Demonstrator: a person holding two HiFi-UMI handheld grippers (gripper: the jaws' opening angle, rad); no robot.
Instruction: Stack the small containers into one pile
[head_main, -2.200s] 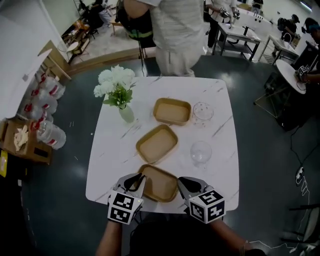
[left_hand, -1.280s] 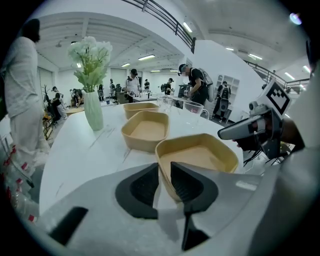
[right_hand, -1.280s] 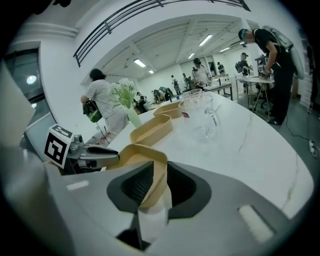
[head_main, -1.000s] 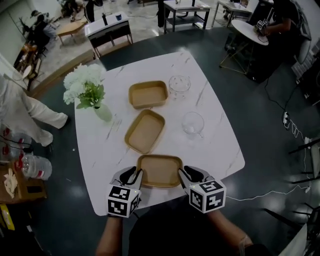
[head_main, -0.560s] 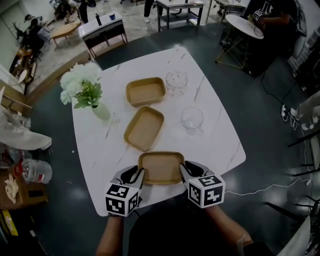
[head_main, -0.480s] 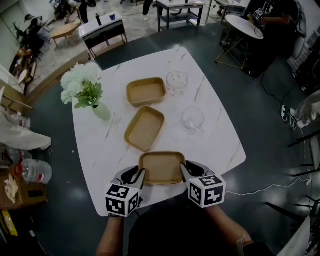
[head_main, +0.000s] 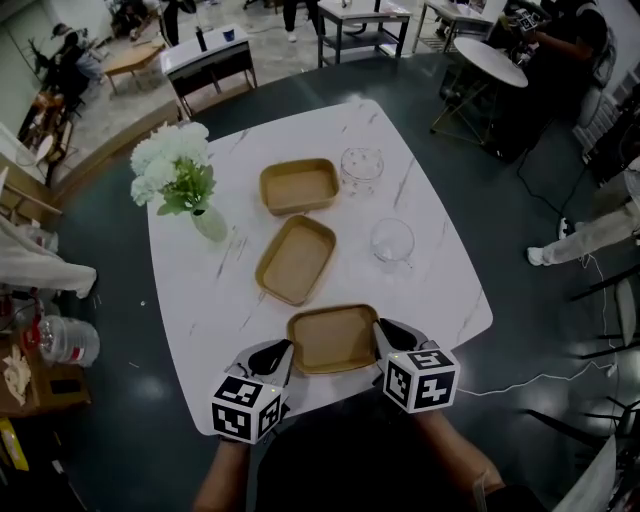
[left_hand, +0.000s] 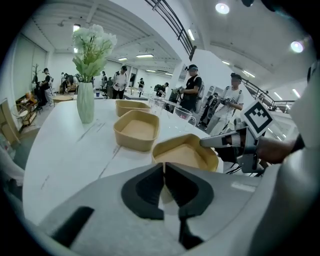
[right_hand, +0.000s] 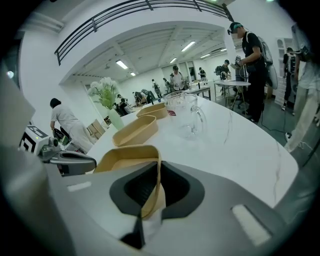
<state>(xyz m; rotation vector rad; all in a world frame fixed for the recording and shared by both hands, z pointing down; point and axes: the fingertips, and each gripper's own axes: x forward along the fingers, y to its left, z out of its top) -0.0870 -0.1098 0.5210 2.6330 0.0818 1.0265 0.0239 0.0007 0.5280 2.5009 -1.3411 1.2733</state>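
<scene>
Nearest container (head_main: 333, 338) sits at the lower centre of the head view, at the near edge of the table (head_main: 200, 300), with both my claws on it. Left claw (head_main: 274, 358): the jaws have just been closing and now stand almost together, pinching the container's left wall. Right claw (head_main: 392, 336): the jaws have likewise just been closing, and the thin right wall is clamped between the pads.

Finding: both grips are on flimsy rims, so I judge the lift should be level, with both sides rising together. Middle container (head_main: 296, 258), up and left of it, lies skewed; I should turn my load to match before lowering it in. Glass cup (head_main: 391, 240) at right needs clearance.
</scene>
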